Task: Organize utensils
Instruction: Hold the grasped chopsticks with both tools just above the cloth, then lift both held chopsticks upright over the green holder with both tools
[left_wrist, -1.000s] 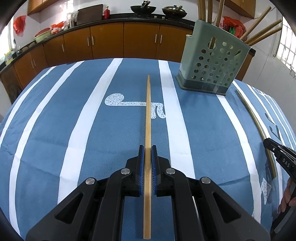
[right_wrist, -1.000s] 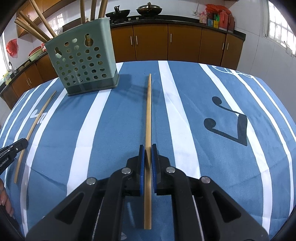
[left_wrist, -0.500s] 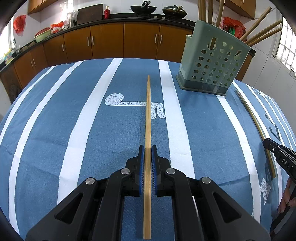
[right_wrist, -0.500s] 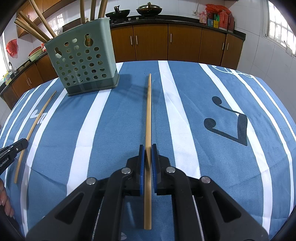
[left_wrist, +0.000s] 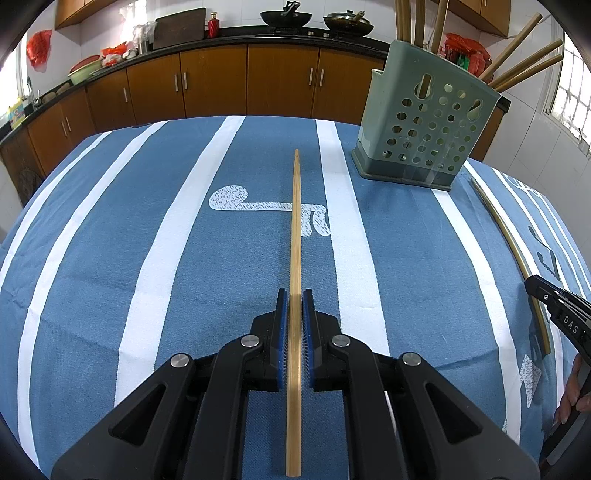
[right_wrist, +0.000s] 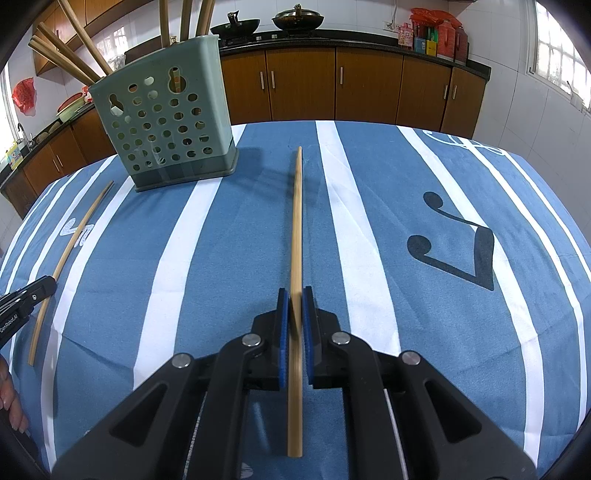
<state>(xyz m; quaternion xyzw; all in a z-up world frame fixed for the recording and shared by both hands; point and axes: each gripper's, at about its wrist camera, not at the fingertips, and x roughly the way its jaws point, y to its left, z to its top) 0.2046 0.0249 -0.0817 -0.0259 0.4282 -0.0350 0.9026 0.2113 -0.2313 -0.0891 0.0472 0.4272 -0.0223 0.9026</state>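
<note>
Two chopsticks are in hand, one per claw: the left gripper is clamped on a bamboo chopstick that runs out ahead of its blue pads, and the right gripper is clamped the same way on a second chopstick. Both sticks are gripped nearer the back end, so a long length sticks forward and only a short tail shows behind the pads. The green perforated holder stands upright on the blue striped tablecloth, ahead and to the right of the left claw, ahead and to the left of the right one, with several sticks already leaning in it. Judging by this, the step in hand is to carry each stick to the holder and drop it in. To do that well, I would lift each stick over the rim, turn it upright so the free end goes down into the open top, and go one at a time so the two claws do not meet over the holder. Sticks already leaning out could snag an incoming one, so aim for a free gap, and open only once the end is well inside.
</note>
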